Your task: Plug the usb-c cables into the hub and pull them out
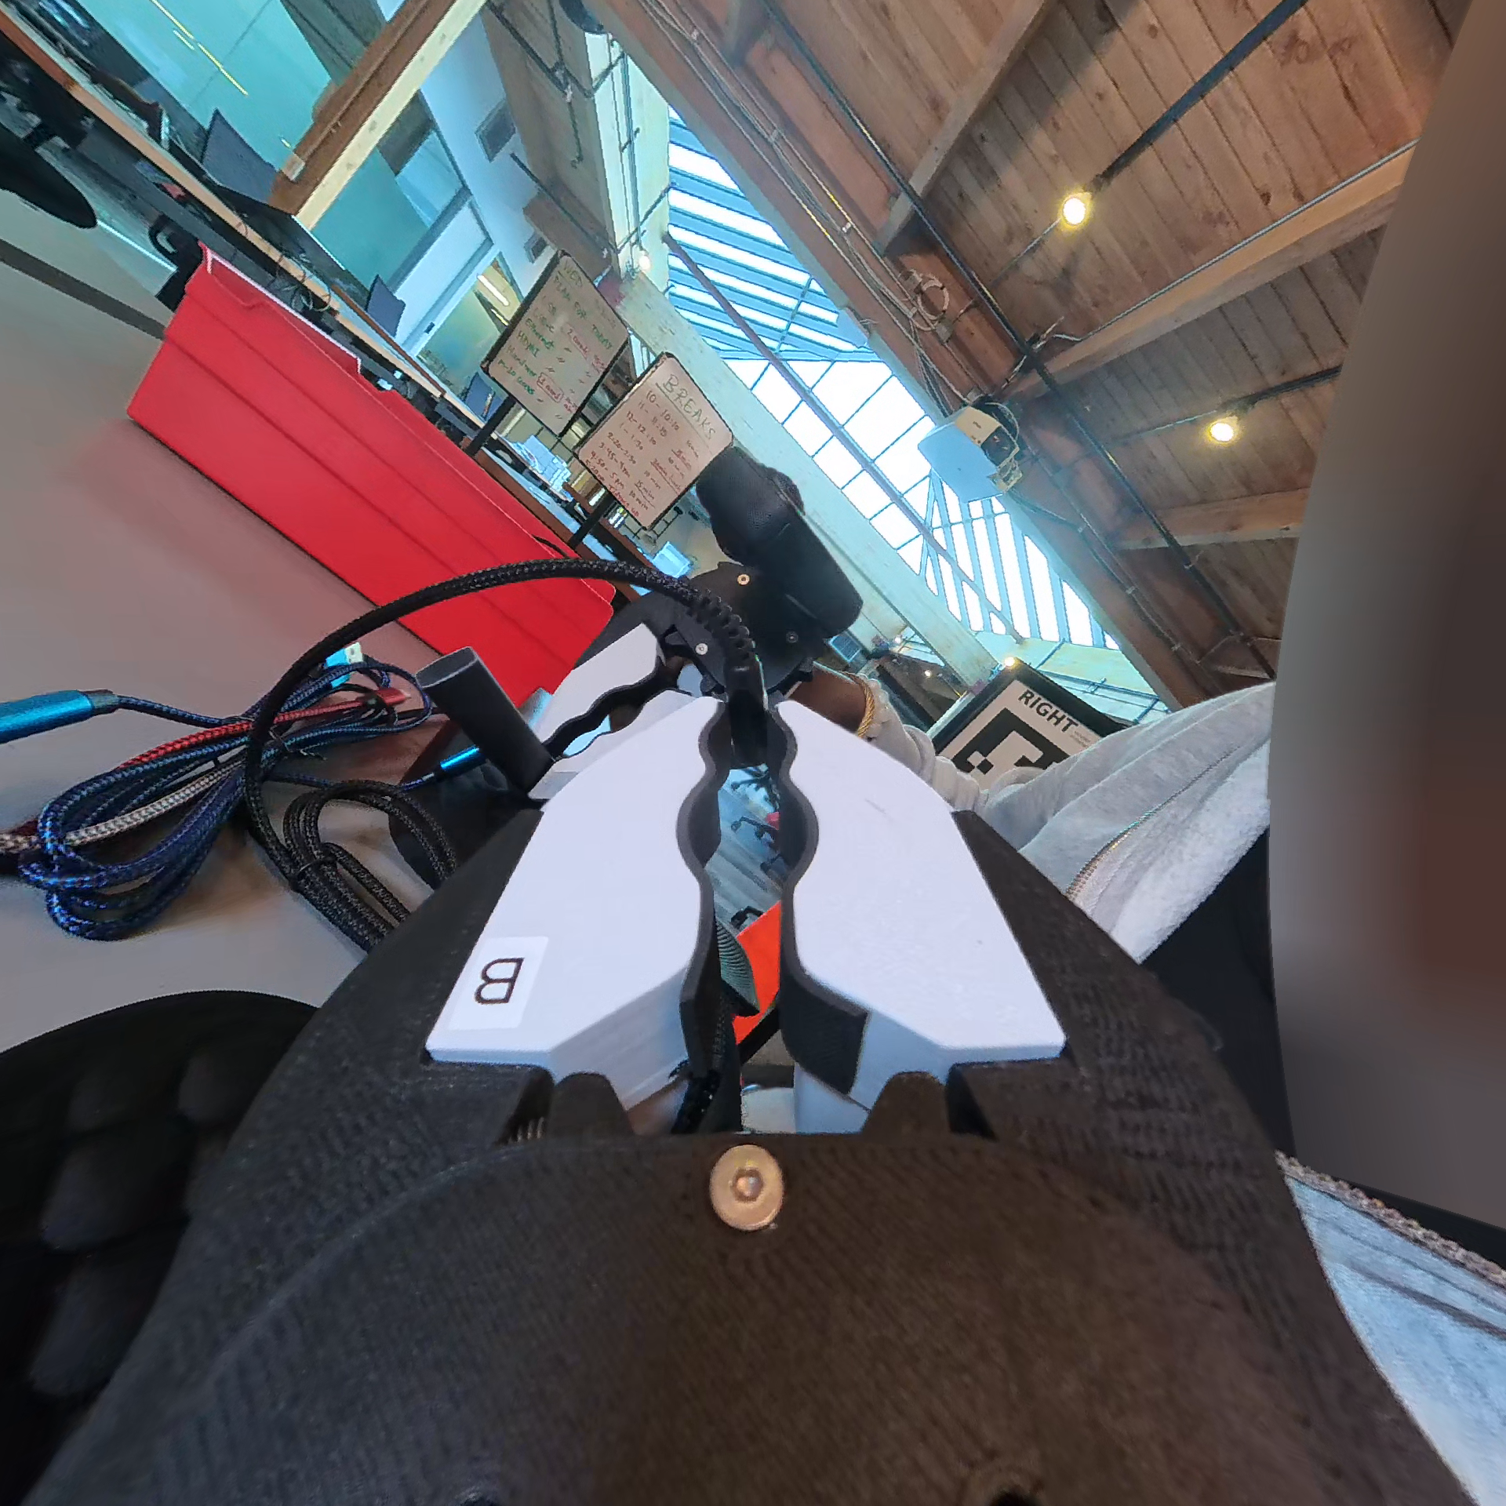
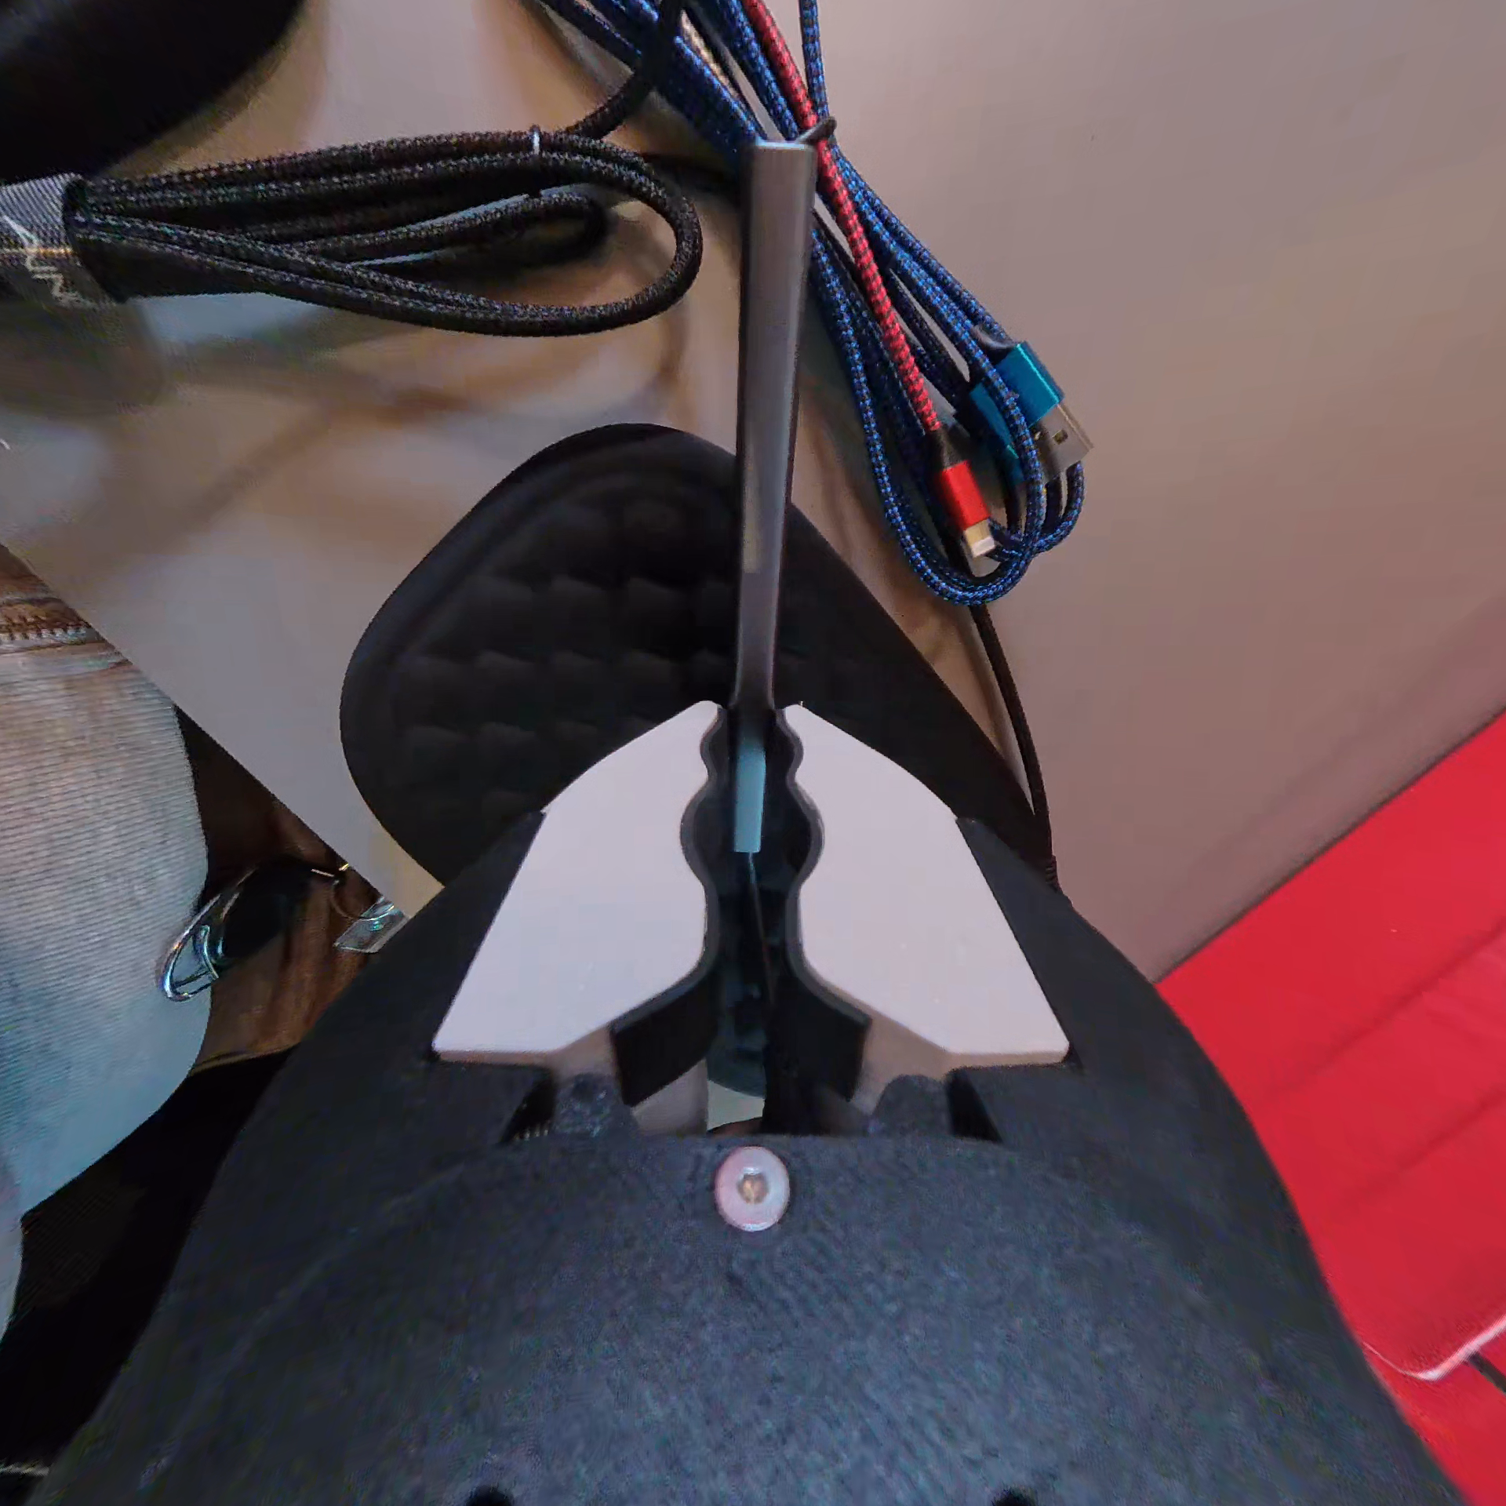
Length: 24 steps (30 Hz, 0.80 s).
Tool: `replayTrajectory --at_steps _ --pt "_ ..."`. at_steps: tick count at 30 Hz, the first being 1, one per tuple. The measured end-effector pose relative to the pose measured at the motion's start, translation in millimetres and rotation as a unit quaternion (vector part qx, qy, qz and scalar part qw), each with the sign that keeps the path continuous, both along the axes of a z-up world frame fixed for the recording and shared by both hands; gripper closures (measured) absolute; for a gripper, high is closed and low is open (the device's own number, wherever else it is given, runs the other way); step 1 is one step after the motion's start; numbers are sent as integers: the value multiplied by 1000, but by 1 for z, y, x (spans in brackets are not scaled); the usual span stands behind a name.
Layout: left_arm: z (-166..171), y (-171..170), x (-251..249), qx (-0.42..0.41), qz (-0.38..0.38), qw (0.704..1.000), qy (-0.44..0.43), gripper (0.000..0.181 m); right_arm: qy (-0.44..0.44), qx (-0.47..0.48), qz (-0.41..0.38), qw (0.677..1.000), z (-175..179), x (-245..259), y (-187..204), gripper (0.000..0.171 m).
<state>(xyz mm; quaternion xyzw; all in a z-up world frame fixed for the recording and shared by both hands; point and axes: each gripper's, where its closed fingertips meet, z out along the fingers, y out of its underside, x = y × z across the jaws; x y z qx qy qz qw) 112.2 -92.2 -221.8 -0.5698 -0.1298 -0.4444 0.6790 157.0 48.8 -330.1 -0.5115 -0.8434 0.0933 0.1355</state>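
On a grey table point(image 2: 1222, 244) edged by a red box point(image 1: 342, 464), my right gripper point(image 2: 754, 717) clamps the slim grey hub point(image 2: 770, 407). Just left of the hub, my left gripper point(image 1: 746, 717) pinches a black cable point(image 1: 456, 595); blue cables point(image 2: 888, 326) lie beside it.

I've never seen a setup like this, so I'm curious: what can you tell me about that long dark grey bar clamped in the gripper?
The hub is a slim, dark grey bar with a smooth, matte, metal-like finish, seen edge-on in the right wrist view. The right gripper is shut on its near end, from which a thin dark lead runs back between the fingers. It is held above the table, over a black padded case. Its far end points toward the bundled braided cables. Its ports cannot be made out.
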Motion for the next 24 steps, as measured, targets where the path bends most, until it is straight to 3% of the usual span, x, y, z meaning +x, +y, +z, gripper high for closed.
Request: replayTrajectory --at_steps 6,10,14,17,20,22,24 --pt "0 0 0 -3 0 1000 1 173 -12 -6 3 1000 -8 1 0 162" --pt "-1 1 0 -6 2 1000 5 173 31 -161 -57 985 7 -6 -11 161" --pt "-4 8 6 -35 21 998 49 172 51 -409 -123 903 40 -20 -36 161" --pt "-9 18 13 -70 24 994 76 173 40 -559 -135 817 62 -28 -56 160" --pt "-13 27 19 -83 1 995 46 173 24 -674 -124 728 81 -32 -71 161" --pt "-17 31 19 -97 -5 995 35 173 12 -712 -104 695 88 -31 -81 161" --pt "-18 34 18 -105 -5 994 33 173 9 -717 -90 691 88 -31 -88 161"
